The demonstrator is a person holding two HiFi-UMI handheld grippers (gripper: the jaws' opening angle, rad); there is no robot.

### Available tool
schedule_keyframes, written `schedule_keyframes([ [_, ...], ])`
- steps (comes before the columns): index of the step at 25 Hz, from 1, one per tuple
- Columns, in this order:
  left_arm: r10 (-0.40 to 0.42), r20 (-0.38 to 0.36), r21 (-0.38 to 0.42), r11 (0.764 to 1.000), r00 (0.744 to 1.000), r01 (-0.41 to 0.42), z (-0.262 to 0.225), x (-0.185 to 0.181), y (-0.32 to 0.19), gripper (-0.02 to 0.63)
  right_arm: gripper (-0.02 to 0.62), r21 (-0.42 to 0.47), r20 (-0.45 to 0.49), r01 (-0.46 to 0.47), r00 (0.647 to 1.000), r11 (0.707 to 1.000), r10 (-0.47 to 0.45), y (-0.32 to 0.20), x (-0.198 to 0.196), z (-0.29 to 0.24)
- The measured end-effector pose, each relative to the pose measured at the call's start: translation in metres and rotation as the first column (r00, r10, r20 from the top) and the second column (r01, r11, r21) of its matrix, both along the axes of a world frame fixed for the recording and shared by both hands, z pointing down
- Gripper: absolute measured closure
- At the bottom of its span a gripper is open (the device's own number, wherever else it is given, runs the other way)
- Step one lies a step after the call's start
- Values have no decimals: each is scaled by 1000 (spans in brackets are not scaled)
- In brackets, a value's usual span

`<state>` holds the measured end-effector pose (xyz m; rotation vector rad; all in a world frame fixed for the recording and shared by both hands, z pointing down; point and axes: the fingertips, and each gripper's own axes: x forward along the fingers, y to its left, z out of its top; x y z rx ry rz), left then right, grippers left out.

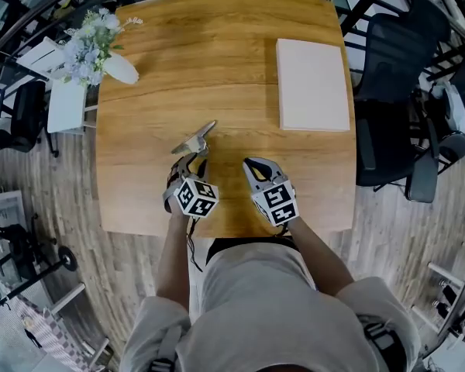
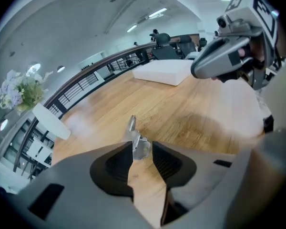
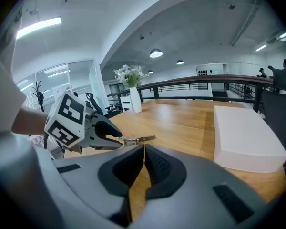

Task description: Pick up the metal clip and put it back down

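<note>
The metal clip (image 1: 195, 139) lies on the wooden table (image 1: 217, 45), a little left of the middle, its thin end pointing away from me. My left gripper (image 1: 188, 163) sits right behind it, open. In the left gripper view the clip (image 2: 137, 143) stands between the jaw tips of the left gripper (image 2: 142, 149), with a gap showing on its right side. My right gripper (image 1: 252, 164) rests beside it to the right, shut and empty. From the right gripper view the clip (image 3: 139, 139) pokes out ahead of the left gripper (image 3: 118, 140).
A flat white box (image 1: 312, 84) lies at the table's far right. A white vase with pale flowers (image 1: 101, 51) stands at the far left corner. Black office chairs (image 1: 395, 91) crowd the table's right side. The near table edge runs just below both grippers.
</note>
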<state>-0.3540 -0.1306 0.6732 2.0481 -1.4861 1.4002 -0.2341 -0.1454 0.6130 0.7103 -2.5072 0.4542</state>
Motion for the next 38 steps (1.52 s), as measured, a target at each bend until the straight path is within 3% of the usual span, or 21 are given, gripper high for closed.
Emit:
schedule_keyframes([
  [2, -40, -86, 18, 999, 995, 42, -11, 7, 9, 477, 568, 0, 11, -14, 1000, 1000, 14, 4, 0, -3],
  [4, -86, -221, 31, 995, 972, 95, -24, 19, 20, 487, 568, -12, 17, -53, 998, 999, 53, 7, 7, -5],
  [7, -152, -409, 60, 980, 900, 192, -46, 38, 32, 541, 568, -15, 3, -110, 994, 994, 110, 17, 18, -8],
  [11, -202, -527, 82, 955, 826, 286, -65, 55, 49, 574, 568, 5, 8, -158, 987, 987, 158, 30, 28, -20],
  [14, -197, -563, 96, 949, 803, 300, -73, 66, 57, 581, 568, 15, 2, -185, 983, 983, 185, 39, 43, -28],
  [20, -135, -584, 107, 965, 800, 241, -82, 100, 65, 583, 569, 40, 0, -256, 967, 966, 256, 43, 85, -43],
  [27, -103, -606, 146, 960, 789, 238, -104, 148, 52, 583, 569, 110, 9, -285, 958, 952, 286, 35, 133, -61],
  [30, -101, -614, 173, 951, 783, 257, -118, 172, 43, 583, 569, 137, 24, -274, 962, 952, 273, 30, 157, -73],
  [35, -117, -628, 233, 915, 769, 329, -151, 204, 34, 583, 569, 198, 74, -251, 968, 948, 241, 17, 188, -109],
  [38, -82, -637, 282, 901, 767, 331, -178, 225, 30, 583, 569, 241, 115, -224, 973, 944, 202, 12, 196, -136],
])
